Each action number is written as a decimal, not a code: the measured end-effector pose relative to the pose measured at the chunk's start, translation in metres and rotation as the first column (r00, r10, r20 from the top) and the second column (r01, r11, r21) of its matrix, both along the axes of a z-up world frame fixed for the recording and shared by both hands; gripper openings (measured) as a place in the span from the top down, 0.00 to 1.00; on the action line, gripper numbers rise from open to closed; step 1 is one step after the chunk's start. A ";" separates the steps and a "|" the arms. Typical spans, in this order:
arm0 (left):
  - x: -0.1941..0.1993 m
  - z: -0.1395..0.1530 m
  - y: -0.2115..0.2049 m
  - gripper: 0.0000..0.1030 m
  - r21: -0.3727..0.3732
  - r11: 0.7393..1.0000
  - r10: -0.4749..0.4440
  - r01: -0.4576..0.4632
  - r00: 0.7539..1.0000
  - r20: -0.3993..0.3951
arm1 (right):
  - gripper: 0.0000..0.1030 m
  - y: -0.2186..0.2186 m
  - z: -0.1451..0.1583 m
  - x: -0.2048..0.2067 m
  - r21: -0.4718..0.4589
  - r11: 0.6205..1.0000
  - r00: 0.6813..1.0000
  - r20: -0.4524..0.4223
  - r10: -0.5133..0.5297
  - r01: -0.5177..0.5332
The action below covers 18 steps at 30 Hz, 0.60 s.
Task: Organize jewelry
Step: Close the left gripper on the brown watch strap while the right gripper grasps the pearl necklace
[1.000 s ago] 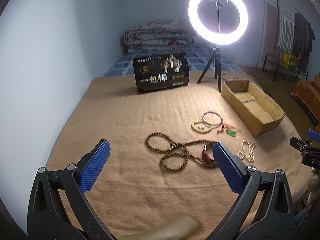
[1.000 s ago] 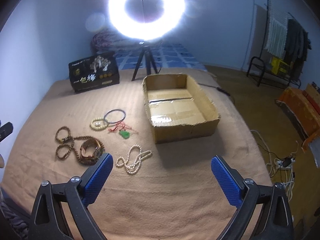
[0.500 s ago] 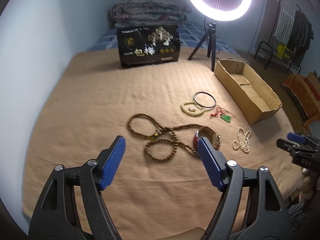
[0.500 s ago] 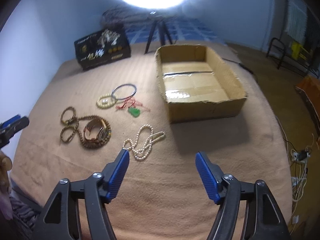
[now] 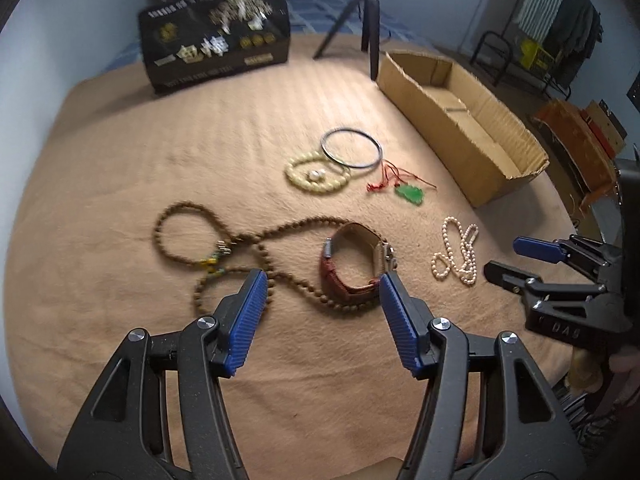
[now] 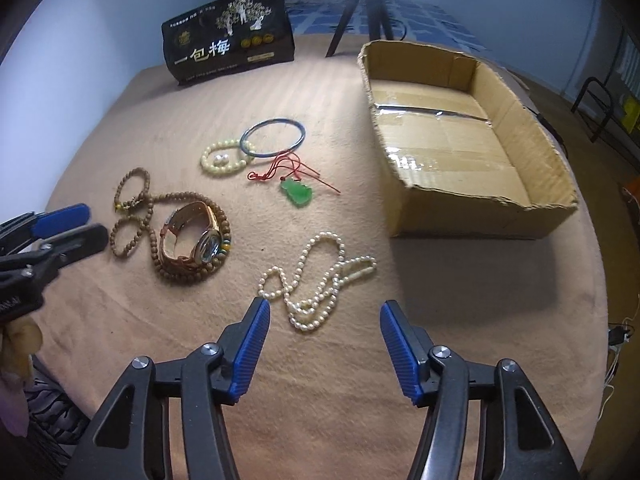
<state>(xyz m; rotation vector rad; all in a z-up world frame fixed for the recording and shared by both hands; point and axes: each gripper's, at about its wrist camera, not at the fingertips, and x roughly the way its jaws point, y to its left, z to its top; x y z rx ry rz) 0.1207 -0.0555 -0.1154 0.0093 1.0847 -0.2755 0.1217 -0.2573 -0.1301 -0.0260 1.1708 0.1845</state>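
Our left gripper's [image 5: 320, 280] ribbed blue pads [image 5: 246, 320] are closing but grip nothing yet; between their tips we see the watch [image 5: 352, 260], its reddish-brown leather strap curled into a hoop, lying on a long string of round brown wooden beads [image 5: 256, 244]. Our right gripper's [image 6: 322, 308] jaws are closing too, also empty, with the lower loops of the knobbly pearl necklace [image 6: 316, 280] just ahead of the tips.

All the jewelry lies on a tan, ribbed blanket [image 6: 200, 96] near its middle. Farther toward the far edge we see a pale yellow bead bracelet [image 6: 222, 156] touching a thin, smooth dark bangle [image 6: 273, 138], and beside them a glossy green pendant [image 6: 298, 192] on tangled red cord. An open rectangular cardboard box [image 6: 532, 148], its rim ragged and its floor taped, sits along the blanket's right edge. A glossy black box [image 6: 228, 46] stands at the far edge, by tripod legs [image 6: 360, 16].
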 end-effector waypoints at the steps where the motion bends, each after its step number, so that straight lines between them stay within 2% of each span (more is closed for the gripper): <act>1: 0.003 -0.003 -0.003 0.41 0.000 1.000 -0.004 0.004 1.000 -0.009 | 0.42 0.000 -0.002 0.002 0.006 1.000 1.000 -0.006 -0.002 0.002; 2: 0.007 -0.007 -0.005 0.42 -0.002 1.000 -0.007 0.007 1.000 -0.018 | 0.42 0.001 -0.004 0.005 0.010 1.000 1.000 -0.010 -0.005 0.005; 4: 0.014 -0.015 -0.010 0.51 -0.005 1.000 -0.013 0.013 0.999 -0.042 | 0.41 0.004 -0.010 0.010 0.001 1.000 1.000 -0.019 -0.006 0.006; 6: 0.020 -0.021 -0.010 0.55 -0.014 1.000 -0.007 0.006 0.998 -0.064 | 0.31 0.006 -0.015 0.014 -0.012 1.000 1.000 -0.022 -0.010 0.010; 9: 0.027 -0.029 -0.010 0.56 -0.034 0.999 -0.003 -0.001 0.995 -0.097 | 0.23 0.007 -0.019 0.017 -0.003 1.000 1.000 -0.028 -0.009 0.009; 12: 0.034 -0.037 -0.011 0.65 -0.045 0.999 0.003 -0.009 0.992 -0.125 | 0.22 0.012 -0.025 0.020 -0.012 1.000 0.999 -0.044 0.008 -0.008; 18: 0.045 -0.049 -0.015 0.70 -0.047 0.999 0.004 -0.012 0.988 -0.157 | 0.22 0.021 -0.038 0.029 -0.066 0.997 0.997 -0.072 0.022 -0.027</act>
